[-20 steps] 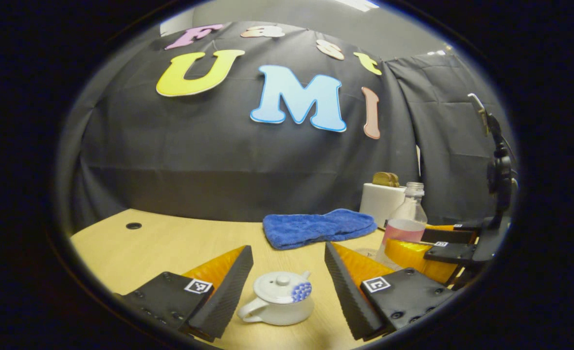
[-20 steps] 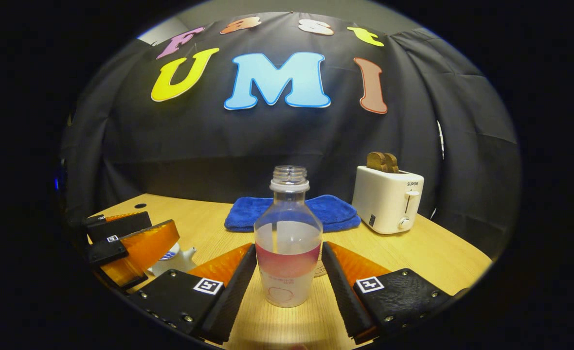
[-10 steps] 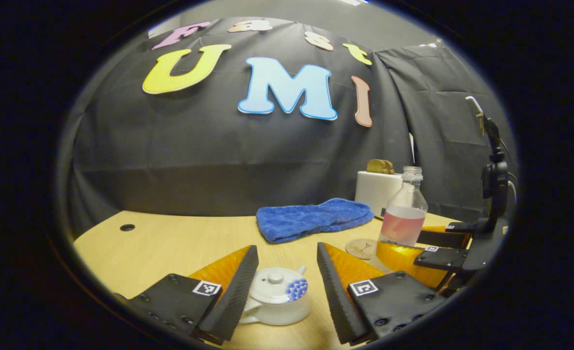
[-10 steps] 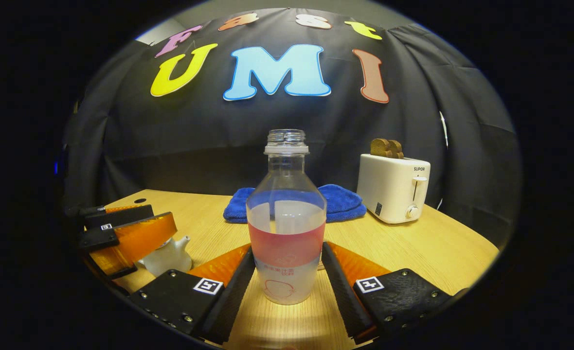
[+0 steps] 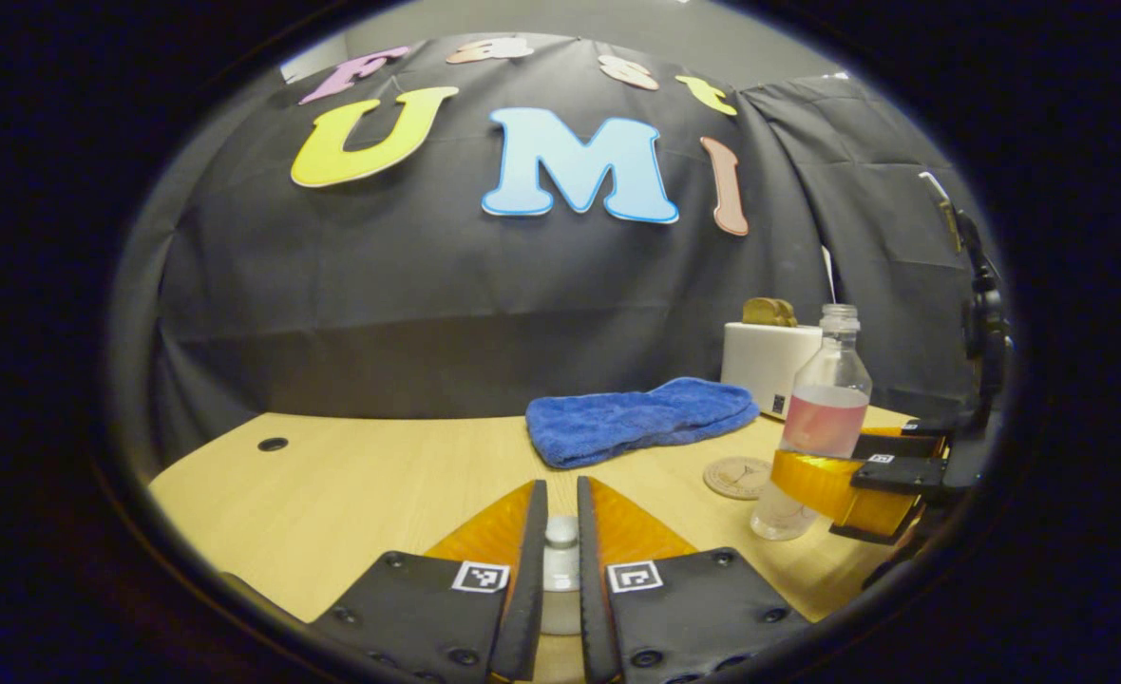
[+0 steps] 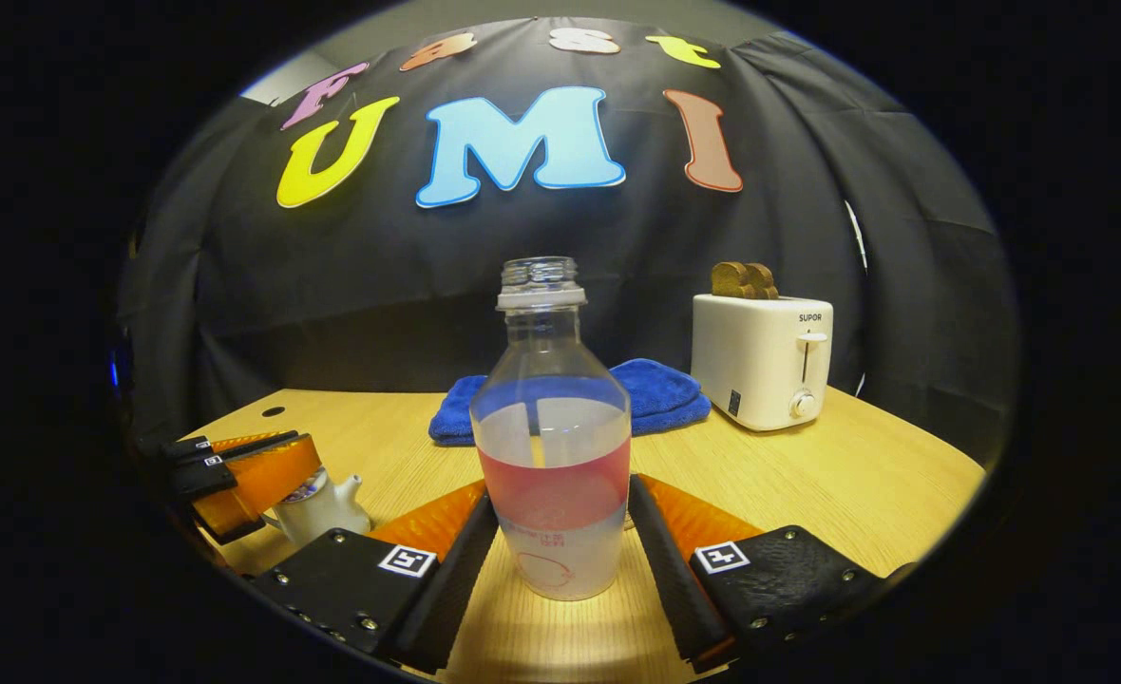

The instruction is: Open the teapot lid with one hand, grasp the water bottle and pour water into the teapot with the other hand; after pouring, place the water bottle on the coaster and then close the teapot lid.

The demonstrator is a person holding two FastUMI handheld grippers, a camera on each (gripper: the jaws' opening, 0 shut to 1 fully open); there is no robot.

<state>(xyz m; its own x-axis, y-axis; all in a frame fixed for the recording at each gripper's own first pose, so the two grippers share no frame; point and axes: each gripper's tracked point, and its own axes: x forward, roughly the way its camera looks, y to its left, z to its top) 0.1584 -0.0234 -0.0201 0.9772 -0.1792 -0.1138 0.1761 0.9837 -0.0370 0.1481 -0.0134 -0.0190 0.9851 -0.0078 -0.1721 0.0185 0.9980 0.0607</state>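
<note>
the teapot lid [image 5: 560,532] knob sits pinched between the nearly closed fingers of the left claw [image 5: 560,570], while the right gripper view shows the teapot [image 6: 325,508] body and spout standing on the counter [image 6: 855,475] under that claw. the water bottle [image 6: 553,446] stands upright between the right claw [image 6: 553,560] fingers, which flank its base, spread apart; whether they touch it i cannot tell. the left gripper view adds a round coaster [image 5: 737,477] just beside the bottle.

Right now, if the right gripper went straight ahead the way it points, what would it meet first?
The bottle: it stands upright between the right gripper's open fingers, dead ahead. The towel lies beyond it.
</note>
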